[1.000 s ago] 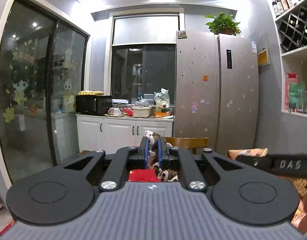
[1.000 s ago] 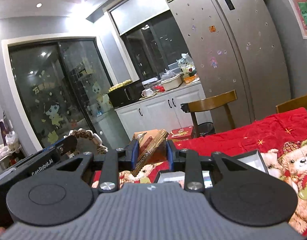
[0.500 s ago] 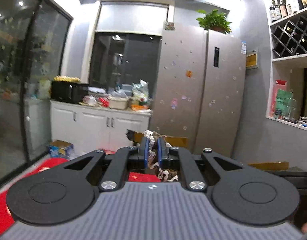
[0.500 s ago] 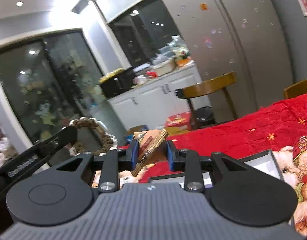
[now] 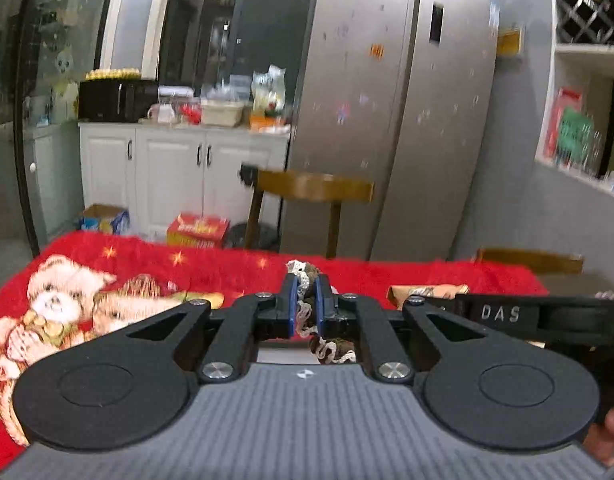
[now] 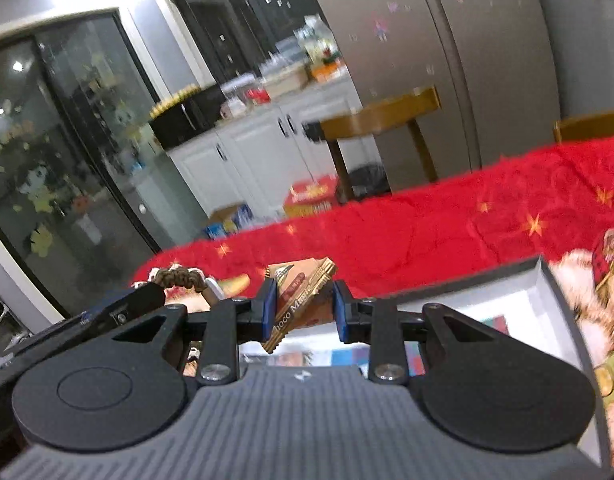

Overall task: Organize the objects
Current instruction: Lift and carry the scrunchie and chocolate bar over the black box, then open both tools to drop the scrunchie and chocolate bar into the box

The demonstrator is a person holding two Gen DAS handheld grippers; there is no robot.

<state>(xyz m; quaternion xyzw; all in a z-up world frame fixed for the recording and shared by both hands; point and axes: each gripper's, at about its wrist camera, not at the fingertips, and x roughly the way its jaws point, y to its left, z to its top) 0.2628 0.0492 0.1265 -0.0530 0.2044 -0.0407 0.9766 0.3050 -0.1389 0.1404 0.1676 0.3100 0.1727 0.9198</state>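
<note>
Two fisheye views look forward along a pair of black hand-held grippers, over a worktop (image 5: 235,268) covered by a red cloth (image 6: 447,224) printed with teddy bears and gold stars.

In the left wrist view, the bear print fills the near left part of the cloth. At centre, the left hand-held gripper (image 5: 306,304) has its blue-padded fingers nearly closed, pinching a brown scrunchie with white lace trim (image 5: 305,300). The lace pokes up above the fingertips and a loop of it hangs below them, clear of the cloth. To the right, the black body of the other tool crosses the view, with a tan snack packet (image 5: 427,292) showing past it.

In the right wrist view, the far left shows the left tool's black arm with the same scrunchie (image 6: 181,278) rising at its tip. At centre, the right hand-held gripper (image 6: 303,308) stands part open, its blue pads pressed on either side of a brown and gold packet marked "Choco" (image 6: 303,296). The packet sits tilted between the pads, one gold edge slanting down to the left. Below and to the right lies an open grey box (image 6: 543,280) with raised walls, resting on the cloth; colourful printed shapes show inside it, too blurred to name.

Beyond the worktop in both views stand a wooden chair (image 5: 313,190), white cabinets (image 5: 167,172), a tall silver fridge (image 5: 395,112) and dark glass doors (image 6: 59,160).
</note>
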